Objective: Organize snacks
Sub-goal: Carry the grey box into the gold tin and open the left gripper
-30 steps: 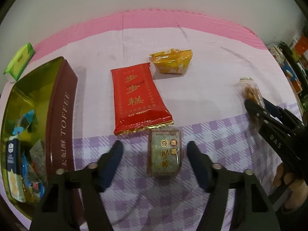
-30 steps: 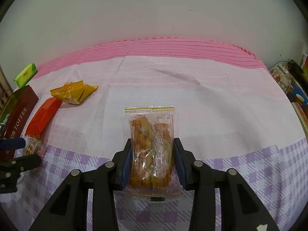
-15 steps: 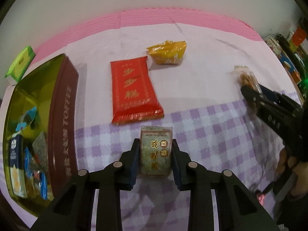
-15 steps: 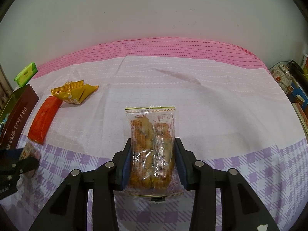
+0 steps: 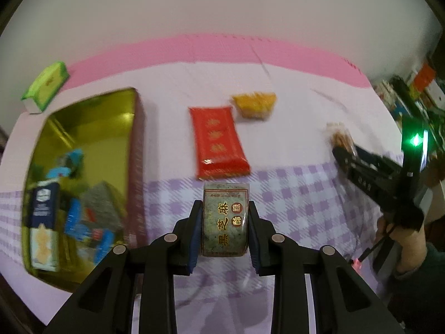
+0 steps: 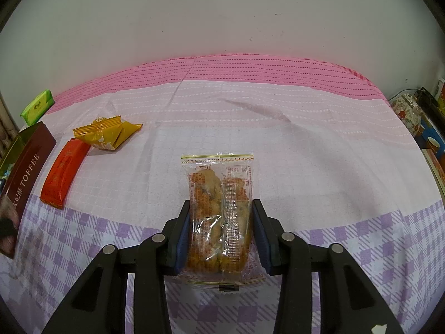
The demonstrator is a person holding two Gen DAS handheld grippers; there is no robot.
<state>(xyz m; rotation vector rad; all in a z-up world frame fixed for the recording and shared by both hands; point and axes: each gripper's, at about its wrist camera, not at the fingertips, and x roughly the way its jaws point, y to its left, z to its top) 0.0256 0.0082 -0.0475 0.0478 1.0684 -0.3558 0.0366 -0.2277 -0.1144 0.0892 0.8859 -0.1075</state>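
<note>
The toffee tin (image 5: 133, 150) at the left was blurred and its contents barely made out, a green-brown sachet (image 5: 225, 222) was clamped in the left gripper (image 5: 225, 231) – jaws just closed – and a clear biscuit pack (image 6: 221, 220) was pinched by the right gripper (image 6: 221, 236).

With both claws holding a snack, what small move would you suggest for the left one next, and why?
Probably carry it leftward over the open gold toffee tin. The left claw is shut on the small grey-green sesame packet, already clear of the checked cloth, and the tin already holds other snacks.
</note>
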